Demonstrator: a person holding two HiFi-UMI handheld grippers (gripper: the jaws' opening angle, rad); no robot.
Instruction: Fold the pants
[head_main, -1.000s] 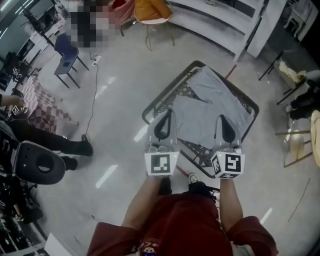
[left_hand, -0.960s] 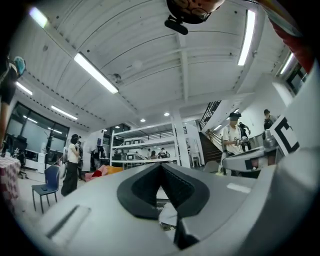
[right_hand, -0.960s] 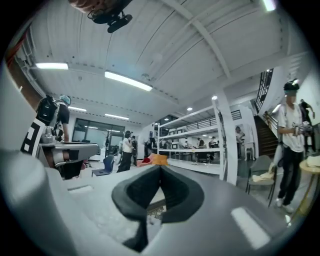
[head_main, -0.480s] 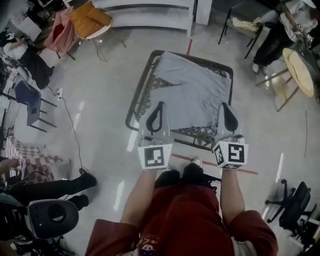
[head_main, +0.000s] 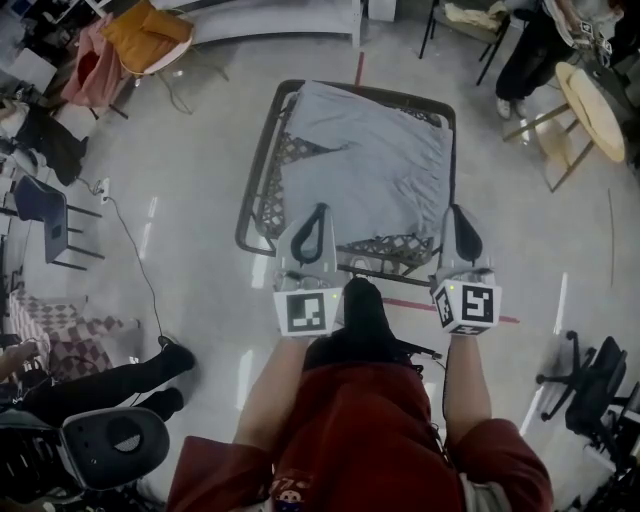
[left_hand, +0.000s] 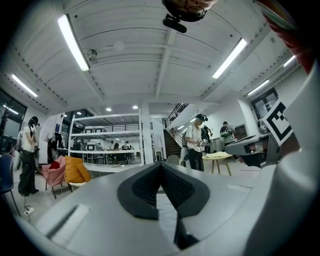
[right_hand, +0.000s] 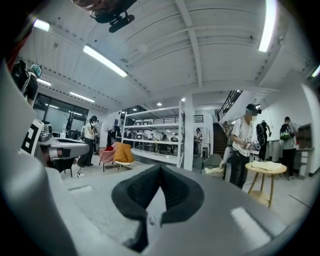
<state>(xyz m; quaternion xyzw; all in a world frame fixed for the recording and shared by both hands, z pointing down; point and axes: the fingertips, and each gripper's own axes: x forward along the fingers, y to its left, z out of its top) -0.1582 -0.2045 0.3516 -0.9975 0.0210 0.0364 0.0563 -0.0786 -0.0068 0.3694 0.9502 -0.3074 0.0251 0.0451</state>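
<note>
The grey pants (head_main: 370, 170) lay spread over a dark-framed table (head_main: 395, 247) with a lattice top, covering most of it and leaving the patterned mesh bare along the near edge and at the left corner. The person stood at the table's near side, holding both tools level and side by side, well apart from each other.

The left gripper (head_main: 322, 208) had its tips over the near hem of the cloth, and its own view showed the dark pads (left_hand: 161, 163) pressed together with nothing caught between them. The right gripper (head_main: 455, 209) hovered at the opposite near corner, its claw likewise closed and empty (right_hand: 160, 166).

Each tool carried a marker cube facing up: the left cube (head_main: 307, 312) and the right cube (head_main: 470, 307) bore black-and-white square patterns, not letters. A small print at the hem of the person's red shirt (head_main: 290, 494) was too small to read. A red tape line (head_main: 400, 303) ran across the floor just in front of the table.
</note>
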